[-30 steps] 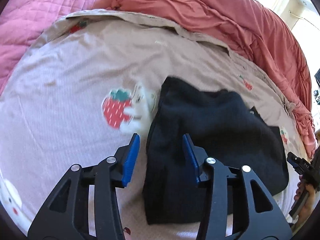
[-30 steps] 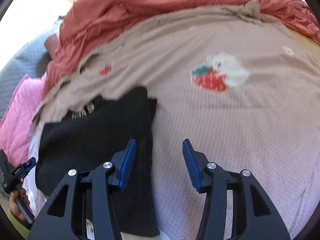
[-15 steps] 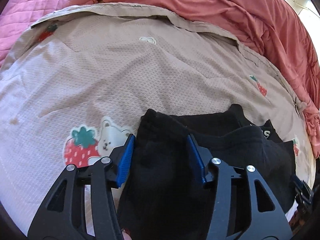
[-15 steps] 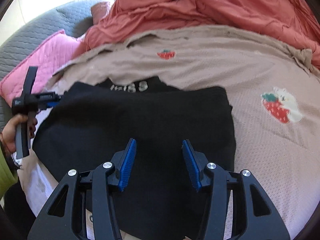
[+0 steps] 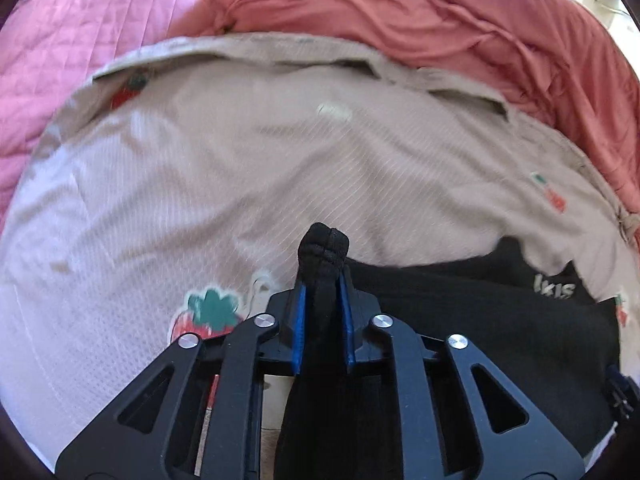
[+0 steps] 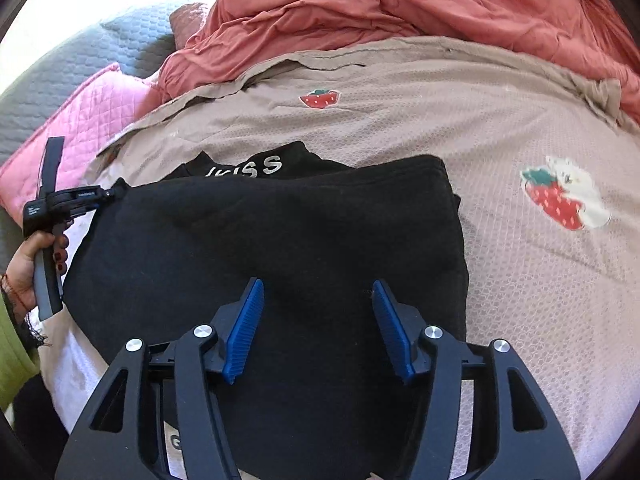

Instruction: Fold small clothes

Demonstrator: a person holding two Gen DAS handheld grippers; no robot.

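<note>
A black garment (image 6: 280, 232) with white lettering lies folded on the beige sheet (image 6: 460, 120). In the left wrist view my left gripper (image 5: 323, 280) has its blue pads pressing on a bunched corner of the black garment (image 5: 325, 244), and its jaws are closing. The right wrist view shows that same left gripper (image 6: 80, 196) at the garment's left corner, held by a hand (image 6: 28, 264). My right gripper (image 6: 318, 288) hovers over the garment's near part. Its jaws are opening, with nothing pinched between them.
A strawberry-and-bear print (image 6: 560, 196) marks the sheet right of the garment. A rumpled red duvet (image 6: 440, 4) fills the back. A pink quilted pillow (image 6: 92, 108) and a grey quilt (image 6: 80, 52) lie at the far left. A green sleeve (image 6: 12, 344) is at the left edge.
My left gripper moved onto the garment's edge and closed on the cloth, bunching it up. My right gripper swung from over the bare sheet to over the garment, and its jaws widened.
</note>
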